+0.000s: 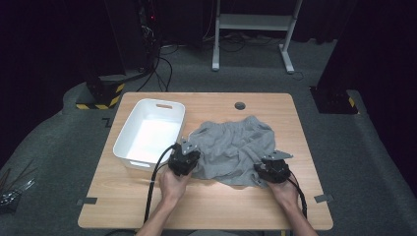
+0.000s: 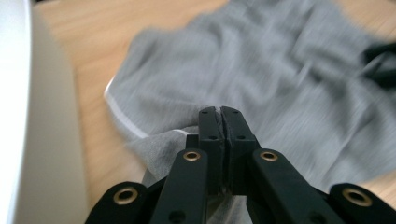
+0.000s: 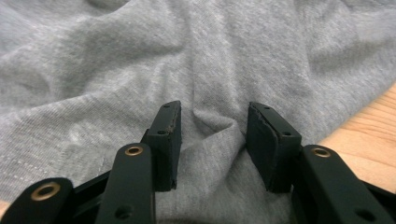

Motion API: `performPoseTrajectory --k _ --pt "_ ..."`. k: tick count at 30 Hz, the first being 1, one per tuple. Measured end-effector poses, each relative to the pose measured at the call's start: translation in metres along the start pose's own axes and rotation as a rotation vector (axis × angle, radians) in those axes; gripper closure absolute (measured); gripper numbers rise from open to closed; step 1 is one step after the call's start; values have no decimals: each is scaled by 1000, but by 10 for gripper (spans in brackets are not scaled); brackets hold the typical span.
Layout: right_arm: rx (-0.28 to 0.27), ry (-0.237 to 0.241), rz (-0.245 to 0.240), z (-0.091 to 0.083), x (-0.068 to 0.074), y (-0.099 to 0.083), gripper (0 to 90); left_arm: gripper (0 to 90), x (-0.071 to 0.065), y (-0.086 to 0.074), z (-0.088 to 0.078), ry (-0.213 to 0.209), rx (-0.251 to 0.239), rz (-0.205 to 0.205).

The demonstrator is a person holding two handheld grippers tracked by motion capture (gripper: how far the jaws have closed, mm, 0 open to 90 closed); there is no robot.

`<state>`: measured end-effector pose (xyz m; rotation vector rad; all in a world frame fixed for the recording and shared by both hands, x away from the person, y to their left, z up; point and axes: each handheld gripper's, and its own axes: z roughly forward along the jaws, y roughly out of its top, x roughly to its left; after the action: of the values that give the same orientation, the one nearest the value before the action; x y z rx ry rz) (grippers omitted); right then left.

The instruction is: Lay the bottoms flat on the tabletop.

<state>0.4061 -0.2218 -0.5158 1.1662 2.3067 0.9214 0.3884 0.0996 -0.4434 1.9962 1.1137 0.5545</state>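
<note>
L tongs (image 2: 219, 111) clamped on the near-left hem of the grey shorts (image 1: 235, 147), prob. to lift or spread them. R tongs (image 3: 214, 122) half open, straddling a fabric ridge, not pinching yet. Shorts lie crumpled mid-table (image 1: 206, 201), beside white bin (image 1: 125, 130). No labels legible.

Left gripper view: grey cloth (image 2: 261, 65) motion-blurred, white bin (image 2: 18, 116) cropped

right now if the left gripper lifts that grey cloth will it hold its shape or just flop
Likely flop: the cloth lies rumpled in soft folds on the table. It probably drapes from the left gripper, pinched on its hem. Looks thin, so likely light, and may drag rather than slide cleanly.
</note>
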Motion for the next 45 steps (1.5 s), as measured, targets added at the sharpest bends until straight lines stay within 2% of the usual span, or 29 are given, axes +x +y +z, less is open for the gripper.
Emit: performPoseTrajectory --k 2,4,6,9,12,13,15,17,19,20,22,25,27,29,31,33,35,38,39,41,45 --pt "-3 -5 4 0 -2 0 561 874 -5 12 6 3 -11 19" --pt "-2 -16 2 1 -4 -1 568 874 -9 21 18 33 3 52" --pt "-5 -21 6 1 -7 -1 580 873 -8 25 36 77 50 85" --pt "-7 -40 10 0 -12 -3 588 872 -8 21 64 124 155 120" --pt "-4 -58 25 -1 -18 -4 596 860 -11 14 78 161 212 160" --pt "4 -65 27 -2 -18 -4 598 844 -12 13 77 161 211 163" --pt "5 -78 27 -6 -17 -3 599 752 -14 12 69 156 186 165" --pt "-31 -55 24 -11 -14 -2 594 635 -15 11 58 150 152 158" --pt "-71 -30 24 -18 -10 1 593 572 -15 7 46 125 127 155" --pt "-98 -8 38 -22 -7 2 593 552 -15 5 42 119 128 154" --pt "-123 22 30 -26 1 5 601 522 -15 1 35 103 124 138" --pt "-135 94 -19 -29 21 9 652 504 -13 -7 25 78 117 109" --pt "-120 162 -56 -27 36 10 694 497 -13 -12 20 67 121 98" --pt "-90 213 -90 -21 51 10 728 497 -13 -18 16 58 123 81" --pt "-64 242 -116 -13 64 9 738 499 -14 -24 12 47 121 74" --pt "-47 262 -114 -4 71 10 737 500 -15 -30 10 33 124 66" --pt "-36 265 -113 5 76 11 729 500 -16 -35 7 25 120 54" --pt "-39 240 -124 15 83 13 668 507 -16 -41 9 18 123 48" --pt "-44 240 -115 17 84 15 654 526 -15 -42 11 19 127 51" --pt "-43 229 -126 19 87 17 666 626 -13 -43 14 13 126 50" --pt "-27 230 -193 14 90 15 862 823 -9 -35 13 50 96 57"
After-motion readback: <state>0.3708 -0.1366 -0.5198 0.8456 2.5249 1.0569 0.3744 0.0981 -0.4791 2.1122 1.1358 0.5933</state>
